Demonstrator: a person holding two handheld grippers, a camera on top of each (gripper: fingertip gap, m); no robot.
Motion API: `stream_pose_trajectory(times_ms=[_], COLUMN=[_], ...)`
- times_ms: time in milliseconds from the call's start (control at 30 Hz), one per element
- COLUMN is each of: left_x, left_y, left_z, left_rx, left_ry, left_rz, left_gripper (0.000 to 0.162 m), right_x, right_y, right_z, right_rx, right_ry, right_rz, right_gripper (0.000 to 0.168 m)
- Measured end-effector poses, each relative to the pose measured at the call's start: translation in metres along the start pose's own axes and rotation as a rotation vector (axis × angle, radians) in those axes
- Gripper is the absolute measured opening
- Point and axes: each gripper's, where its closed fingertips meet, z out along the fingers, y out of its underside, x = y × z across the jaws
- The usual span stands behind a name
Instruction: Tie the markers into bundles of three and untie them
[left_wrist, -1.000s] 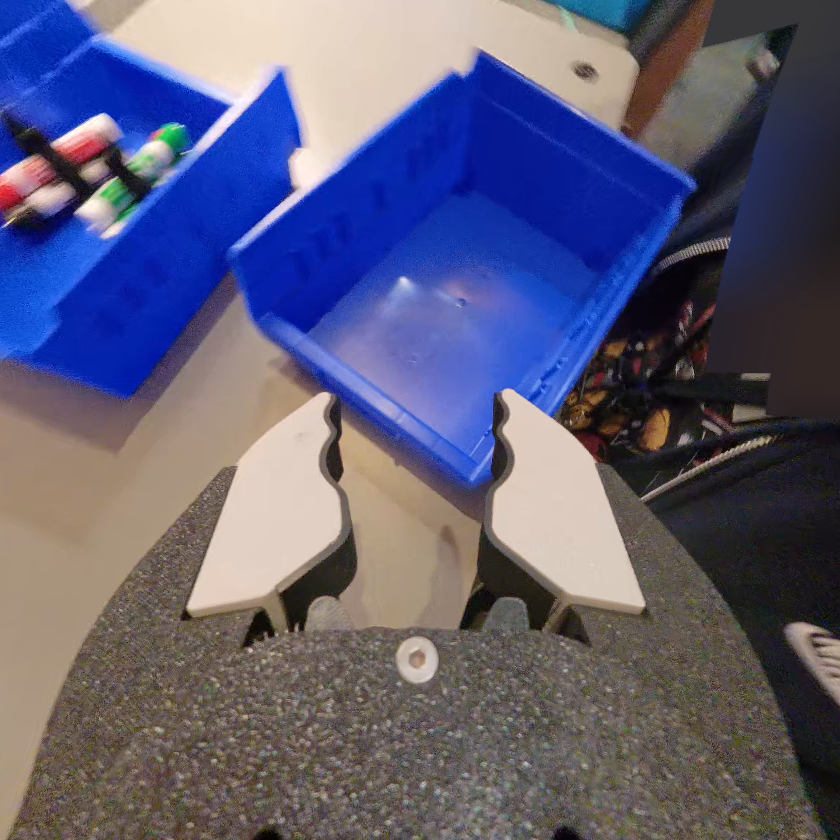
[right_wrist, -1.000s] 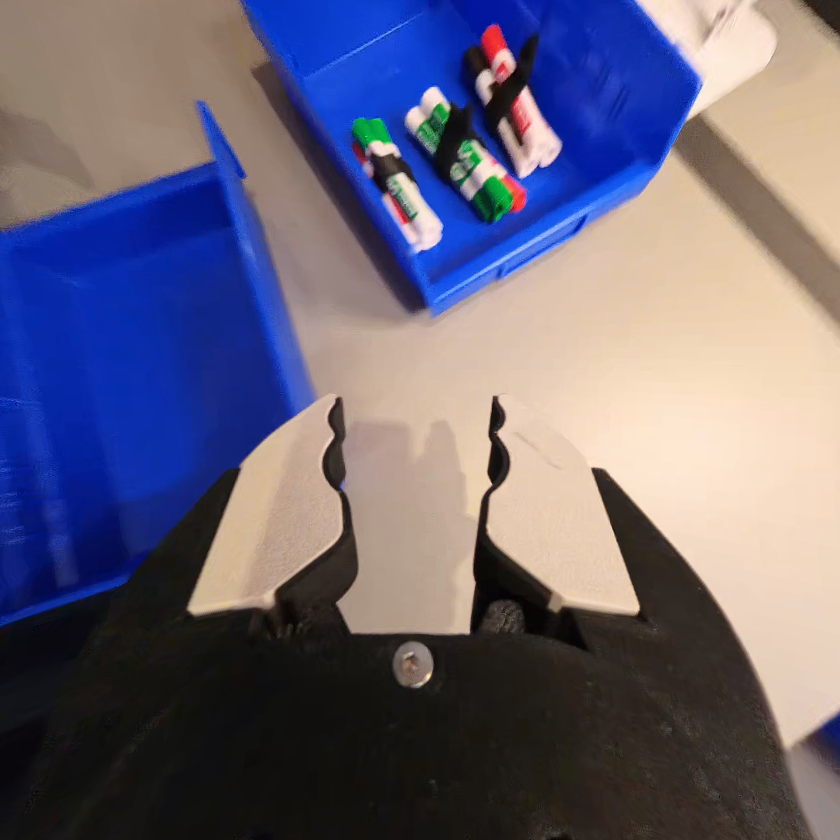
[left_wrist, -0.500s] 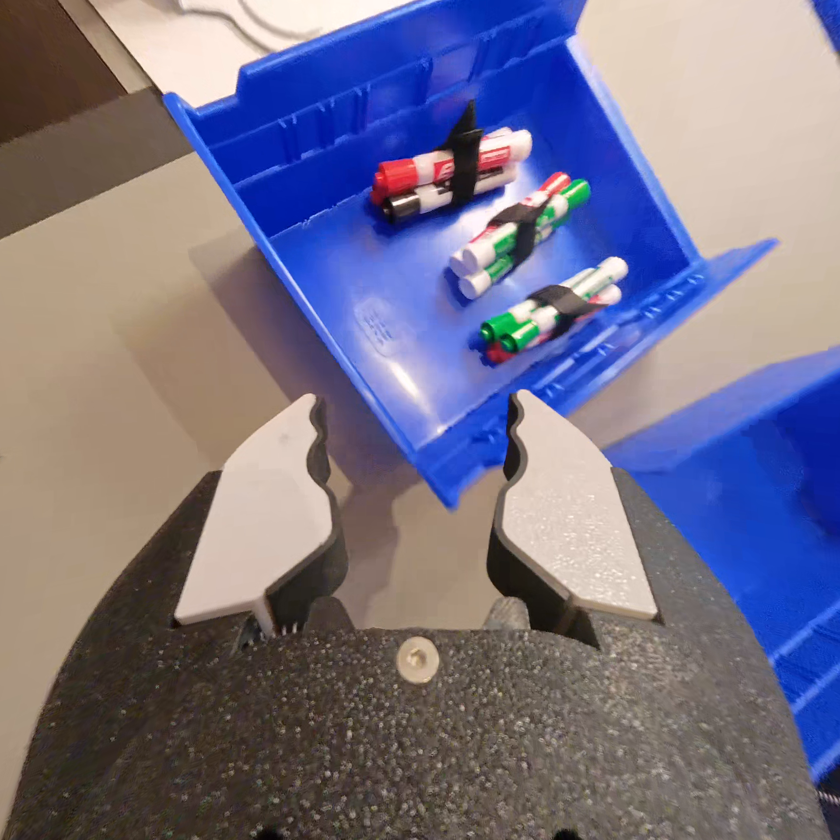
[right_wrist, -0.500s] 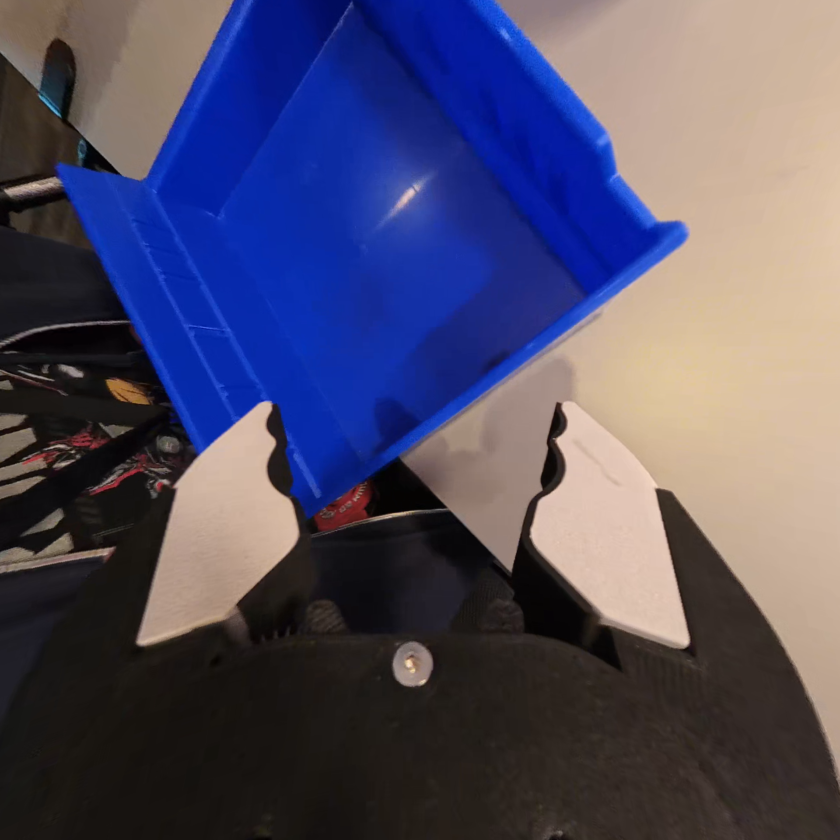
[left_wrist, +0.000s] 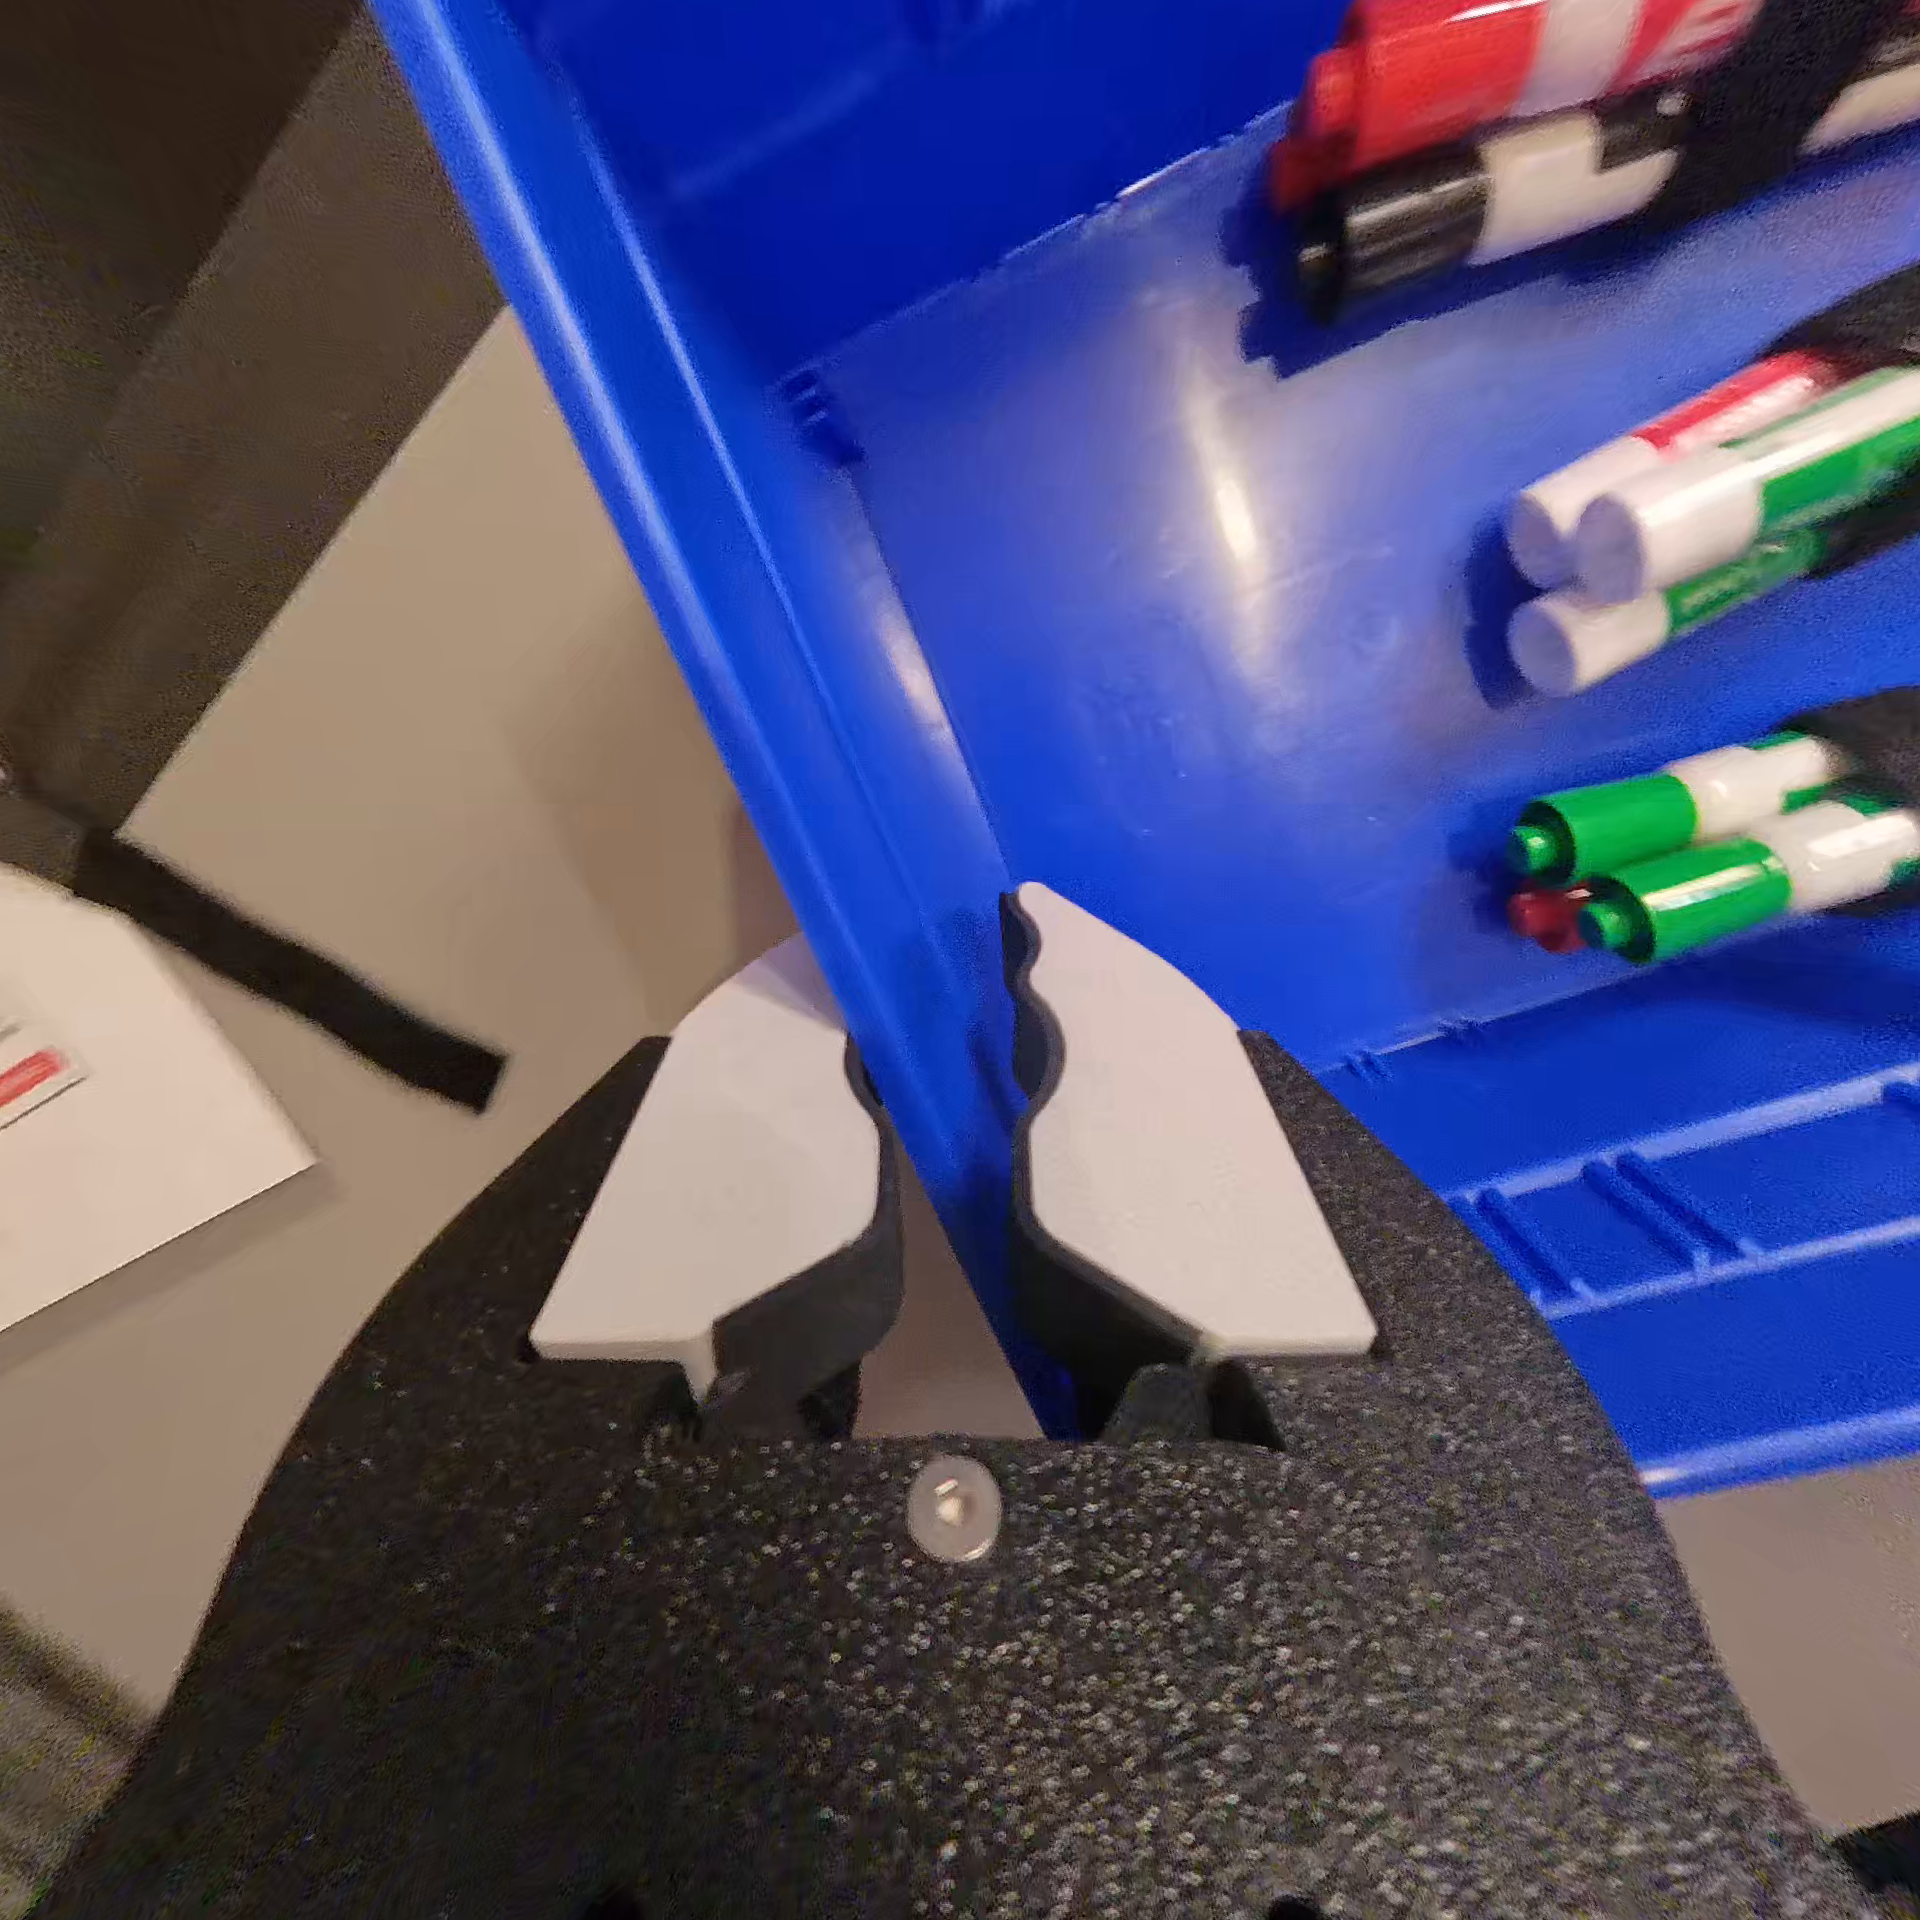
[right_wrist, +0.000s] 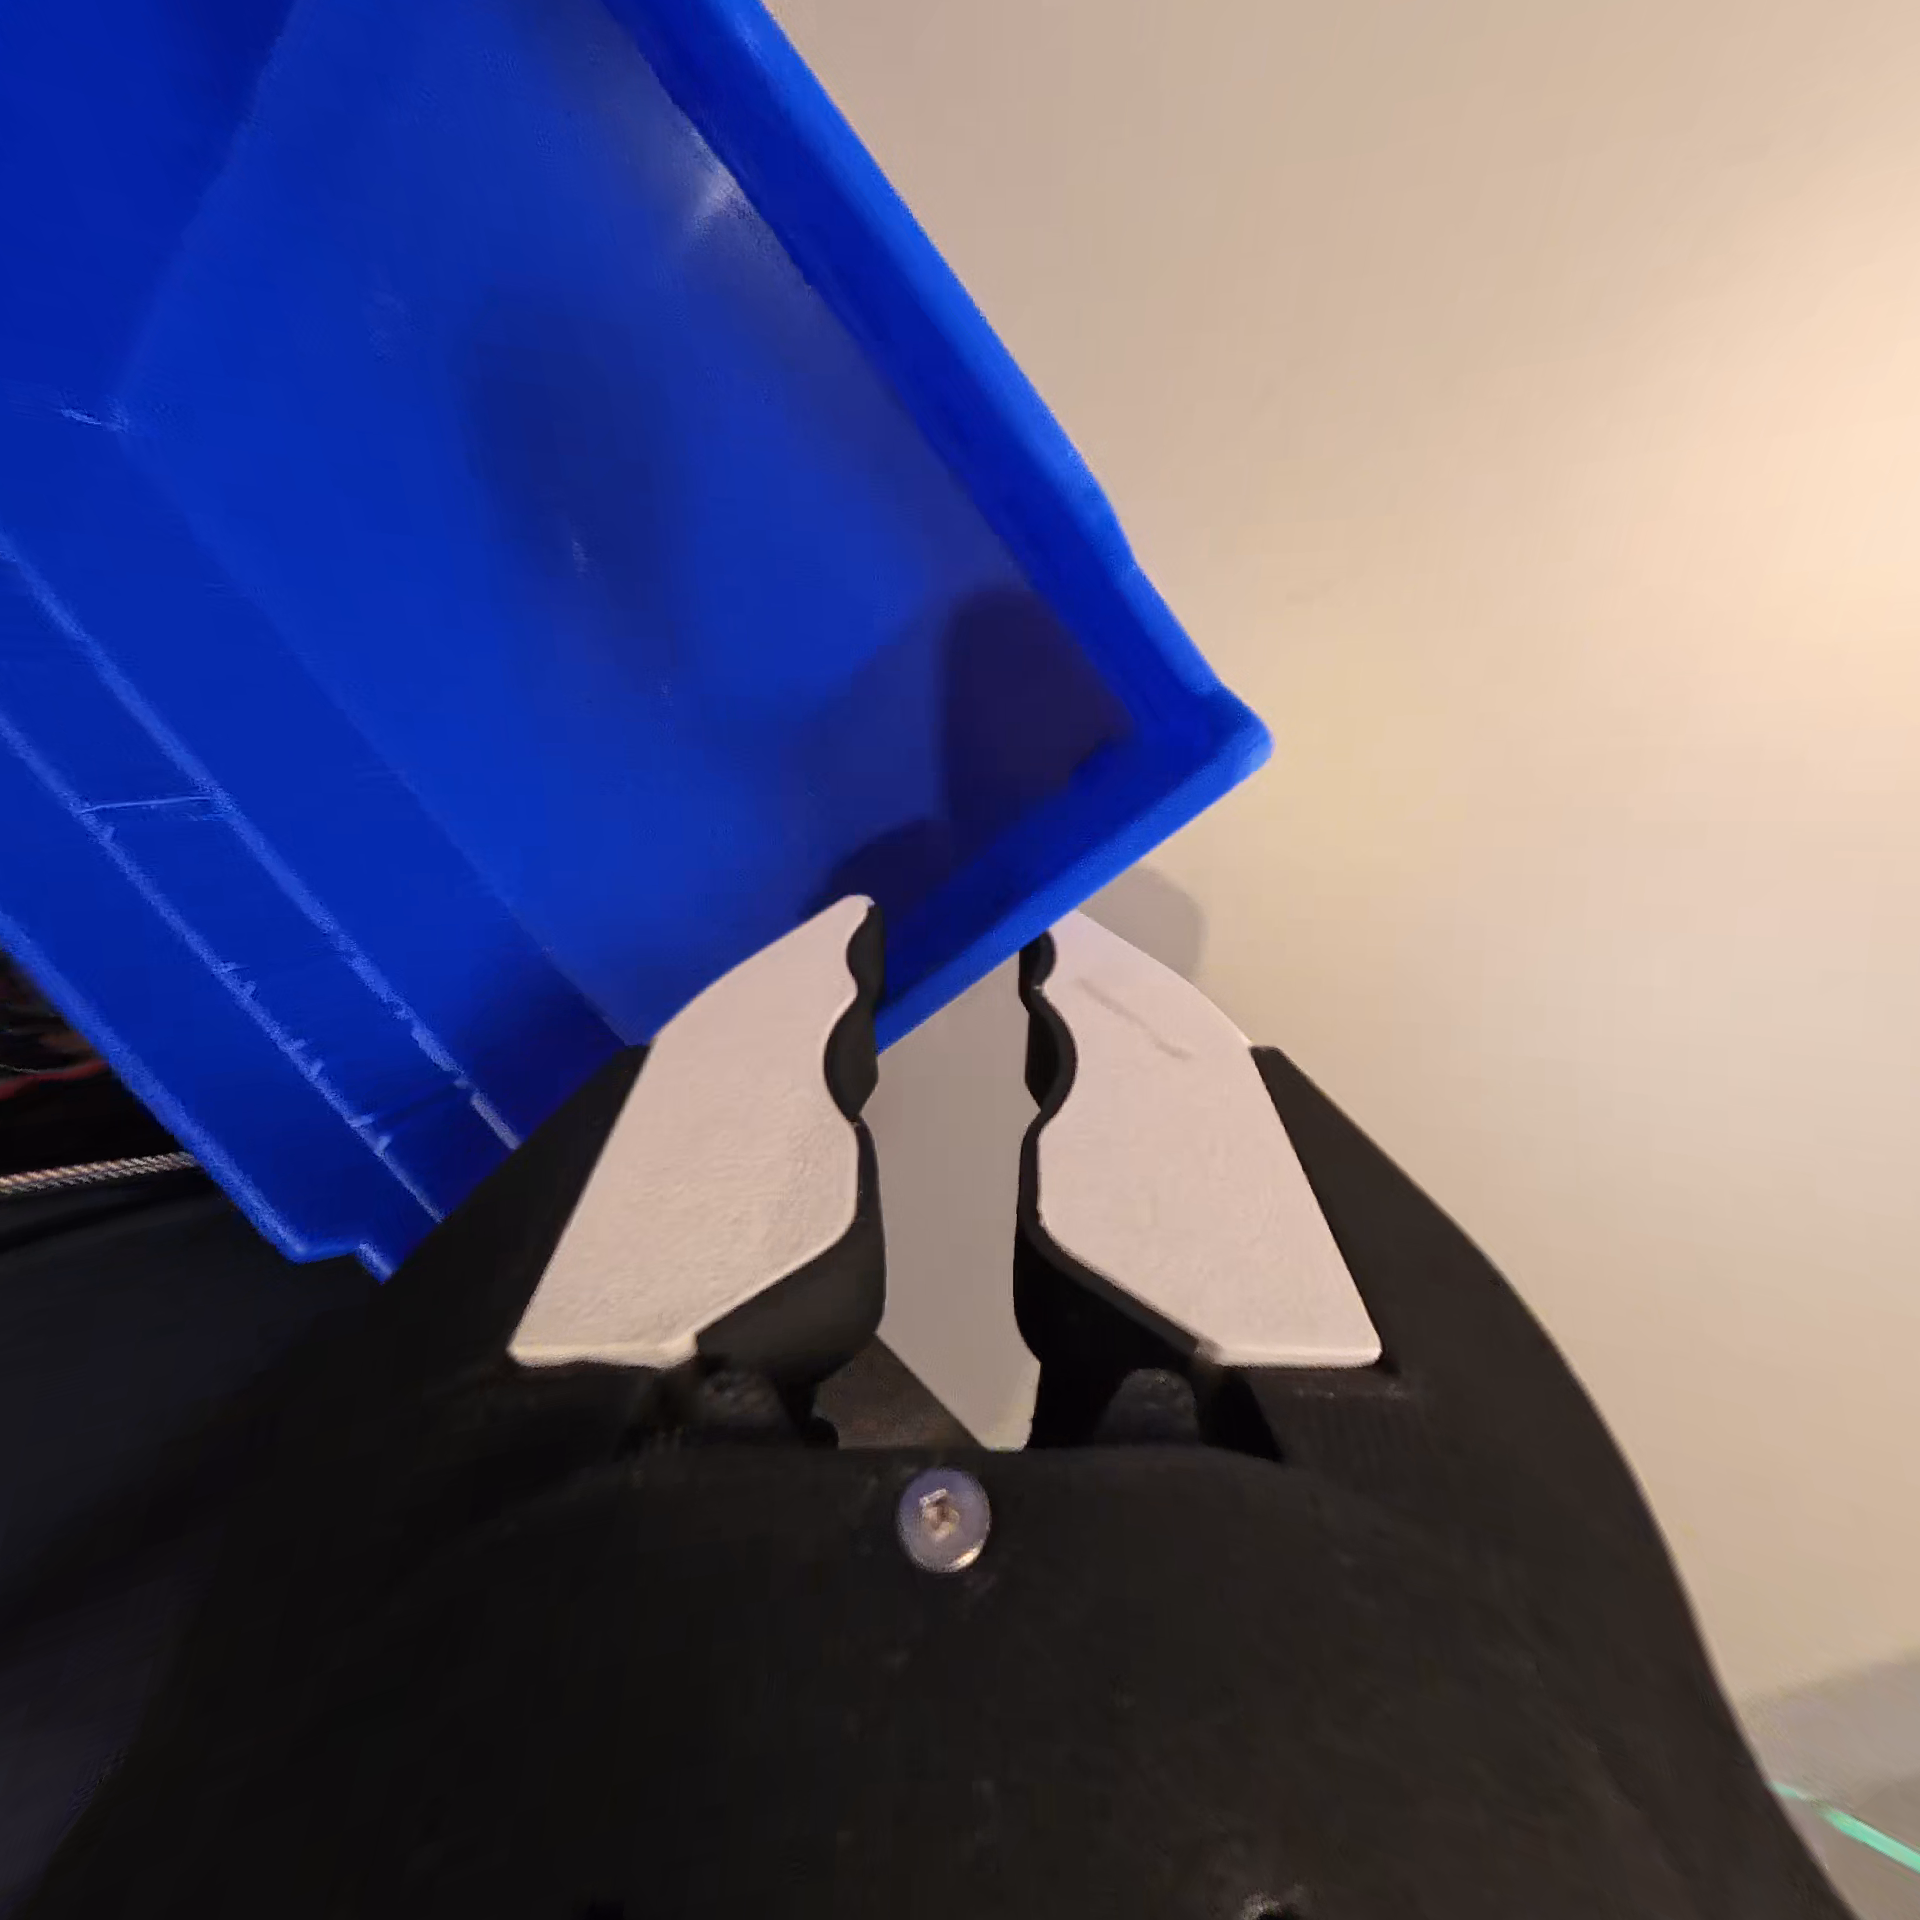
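My left gripper (left_wrist: 925, 966) is shut on the left side wall of a blue bin (left_wrist: 1143, 582), with one finger outside the wall and one inside. In that bin lie three strapped marker bundles: a red and black one (left_wrist: 1507, 156), a white-ended green one (left_wrist: 1714, 520) and a green-capped one (left_wrist: 1714, 842). My right gripper (right_wrist: 951, 935) is shut on the near rim of a second, empty blue bin (right_wrist: 468, 520), close to its corner, with the left finger inside and the right finger outside.
A loose black strap (left_wrist: 291, 977) and a white sheet (left_wrist: 94, 1122) lie on the beige table to the left of the marker bin. The beige tabletop (right_wrist: 1507, 520) stretches to the right of the empty bin. Across from one pair of fingers to the other is roughly 50 cm.
Both grippers were open and clear of the bins. Each has moved in onto a bin wall and its jaws have closed on it.
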Motion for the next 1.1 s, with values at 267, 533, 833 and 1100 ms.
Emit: stream_pose_trajectory(times_ms=[267,533,833,1100], left_x=[-0.074,-0.121,-0.159,-0.186], left_y=[0.064,0.141,0.200,0.215], left_z=[-0.011,-0.029,-0.042,-0.044], left_rx=[-0.032,-0.039,-0.063,-0.154], left_ry=[-0.041,0.000,0.014,0.035], left_rz=[0.099,0.201,0.417,0.679], left_gripper=[0.017,0.016,0.018,0.020], right_x=[0.070,0.124,0.177,0.204], right_y=[-0.003,-0.024,-0.063,-0.091], right_z=[-0.016,-0.023,-0.026,-0.025], right_rx=[-0.148,-0.215,-0.317,-0.352], right_ry=[0.077,0.117,0.276,0.372], right_rz=[-0.141,-0.364,-0.506,-0.520], right_gripper=[0.016,0.013,0.013,0.012])
